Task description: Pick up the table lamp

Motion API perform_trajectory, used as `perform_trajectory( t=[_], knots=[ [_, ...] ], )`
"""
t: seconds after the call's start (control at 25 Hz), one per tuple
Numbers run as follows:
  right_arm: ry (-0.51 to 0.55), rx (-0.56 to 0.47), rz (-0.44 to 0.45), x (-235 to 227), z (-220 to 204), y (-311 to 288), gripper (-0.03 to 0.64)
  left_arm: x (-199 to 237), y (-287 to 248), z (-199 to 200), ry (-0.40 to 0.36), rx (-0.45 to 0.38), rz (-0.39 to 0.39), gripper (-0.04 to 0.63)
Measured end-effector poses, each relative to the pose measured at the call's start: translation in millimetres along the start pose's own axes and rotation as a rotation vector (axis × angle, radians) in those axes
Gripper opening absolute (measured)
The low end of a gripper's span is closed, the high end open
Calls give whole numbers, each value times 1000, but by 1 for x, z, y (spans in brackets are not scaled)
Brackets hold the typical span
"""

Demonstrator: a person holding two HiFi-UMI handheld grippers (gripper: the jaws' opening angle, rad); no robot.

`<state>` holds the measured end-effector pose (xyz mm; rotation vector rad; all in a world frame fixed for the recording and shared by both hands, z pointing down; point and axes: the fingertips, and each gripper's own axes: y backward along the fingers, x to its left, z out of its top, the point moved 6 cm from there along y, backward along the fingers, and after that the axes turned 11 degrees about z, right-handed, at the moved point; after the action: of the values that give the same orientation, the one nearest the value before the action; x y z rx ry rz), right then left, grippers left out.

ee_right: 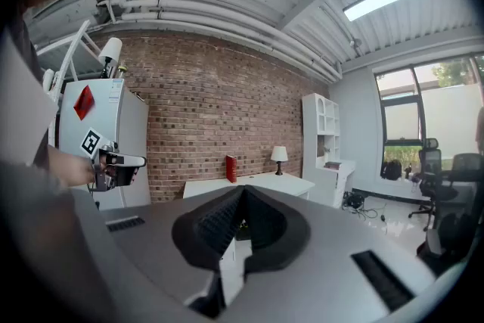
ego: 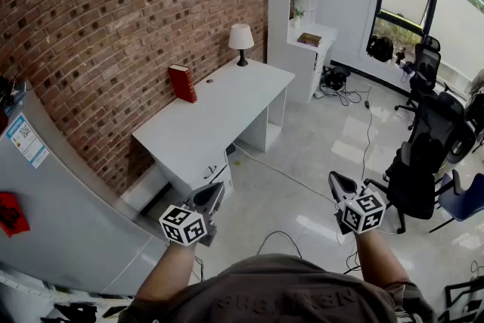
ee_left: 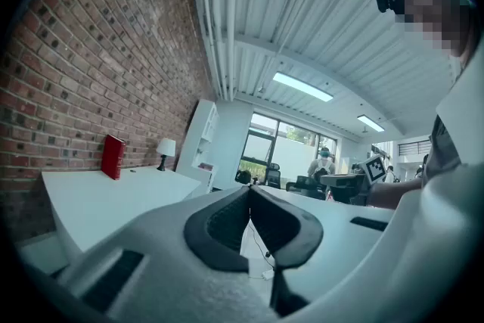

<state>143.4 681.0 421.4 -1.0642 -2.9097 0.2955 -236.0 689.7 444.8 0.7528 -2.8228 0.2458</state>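
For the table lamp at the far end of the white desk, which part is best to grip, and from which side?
Probably the thin dark stem of the table lamp, under the wide shade: only it looks narrow enough. Come level from the desk's open side, because the brick wall is behind.

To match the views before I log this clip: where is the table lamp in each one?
Head view: table lamp upper centre, at the white desk's far end.
Left gripper view: table lamp small, left of centre.
Right gripper view: table lamp just right of centre.
Shared landmark: the red book standing on that desk.
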Motion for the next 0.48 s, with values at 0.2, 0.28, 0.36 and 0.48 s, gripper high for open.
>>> perform_trajectory(
  t=[0.2,0.28,0.36,0.48],
  knots=[
    [4,2,4,-9,-1,6,-8,-10,-7,-2,4,-3,4,3],
    [5,1,7,-14,-1,8,-8,-14,-11,-2,2,-4,4,2],
    [5,-1,10,-18,-1,12,-8,-20,-15,-3,1,-6,4,3],
    [0,-5,18,-25,1,18,-8,-29,-20,-3,1,-7,5,3]
  ],
)
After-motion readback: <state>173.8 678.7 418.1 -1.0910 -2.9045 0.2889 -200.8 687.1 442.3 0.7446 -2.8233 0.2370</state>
